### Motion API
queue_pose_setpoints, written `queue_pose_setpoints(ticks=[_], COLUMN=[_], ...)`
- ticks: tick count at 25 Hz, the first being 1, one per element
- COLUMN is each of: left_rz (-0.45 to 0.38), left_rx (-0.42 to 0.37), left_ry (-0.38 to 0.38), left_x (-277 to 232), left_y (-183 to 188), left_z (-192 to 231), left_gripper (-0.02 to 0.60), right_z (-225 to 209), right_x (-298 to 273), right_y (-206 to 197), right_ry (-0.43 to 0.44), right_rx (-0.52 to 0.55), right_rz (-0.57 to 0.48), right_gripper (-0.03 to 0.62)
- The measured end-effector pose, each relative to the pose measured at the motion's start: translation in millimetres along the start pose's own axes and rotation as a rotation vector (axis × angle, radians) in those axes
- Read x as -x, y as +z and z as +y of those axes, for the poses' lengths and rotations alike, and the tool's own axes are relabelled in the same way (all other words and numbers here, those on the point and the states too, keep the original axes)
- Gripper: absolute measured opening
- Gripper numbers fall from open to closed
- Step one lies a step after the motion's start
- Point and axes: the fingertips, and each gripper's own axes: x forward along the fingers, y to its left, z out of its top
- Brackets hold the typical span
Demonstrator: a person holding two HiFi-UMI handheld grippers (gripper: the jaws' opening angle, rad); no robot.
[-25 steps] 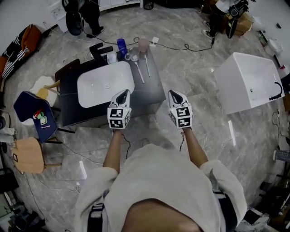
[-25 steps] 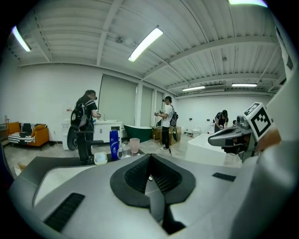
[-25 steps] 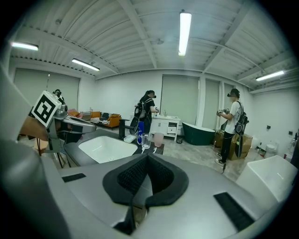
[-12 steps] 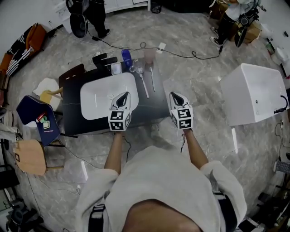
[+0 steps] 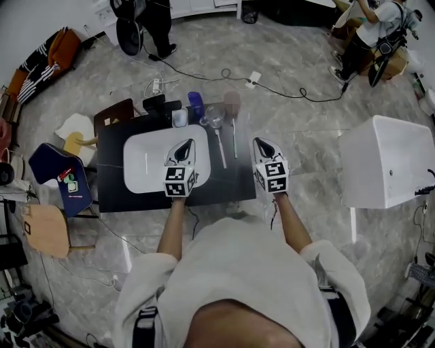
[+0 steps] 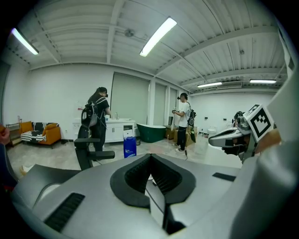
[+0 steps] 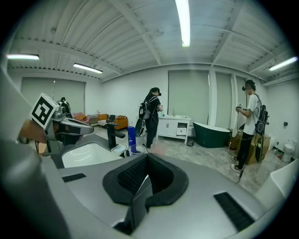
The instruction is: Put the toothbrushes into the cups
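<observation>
Two toothbrushes [image 5: 219, 146] [image 5: 234, 138] lie side by side on the black counter [image 5: 234, 180], to the right of the white sink [image 5: 146, 163]. Behind them stand a blue cup [image 5: 196, 105], a pink cup [image 5: 232, 102] and a clear glass [image 5: 215, 119]. My left gripper [image 5: 182, 145] hangs over the sink's right rim, shut and empty. Over the counter's right edge, my right gripper [image 5: 264, 144] is also shut with nothing in it. Both are short of the toothbrushes. The blue cup [image 6: 130, 146] shows ahead in the left gripper view, and the blue cup [image 7: 131, 137] stands beyond the sink [image 7: 88, 154] in the right gripper view.
A black faucet [image 5: 158, 105] stands behind the sink. A large white tub [image 5: 387, 163] sits on the floor to the right. A dark chair [image 5: 58, 170] and a wooden stool [image 5: 44, 231] stand to the left. Cables run across the floor, and people stand at the back [image 5: 153, 17].
The person has walked toward the counter. It has come nearer in the head view, and both grippers, once short of its front edge, now hang over it.
</observation>
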Motion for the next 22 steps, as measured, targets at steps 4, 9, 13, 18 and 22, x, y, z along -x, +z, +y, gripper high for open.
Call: queue_pose_setpoints(ticks=[4,9,13,18,22], left_rz=[0.011,0.03,0.047,0.066,0.086], left_rx=[0.007,0.019,0.022,0.03,0.039], left_ry=[0.029,0.059,0.074,0.086,0.067], left_x=[-22,-44,-55,-63,-71], left_y=[5,9,9,4,-6], left_z=[8,19,27,34,39], left_gripper=[0.026,0.026,0.026,0.026,0.026], right_z=[-13,-25,-30,-24,-19], right_x=[-27,-57,-75,-86,-96], right_y=[4,9,6,-3,-13], right_ry=[0.039,0.079,0.103,0.13,0.126], right_rx=[0.001,-0.004,-0.018,-0.042,-0.055], right_rz=[0.005,0.019,0.041,0.066,0.094], right_gripper=[0.014,0.014,0.014,0.014,0.014])
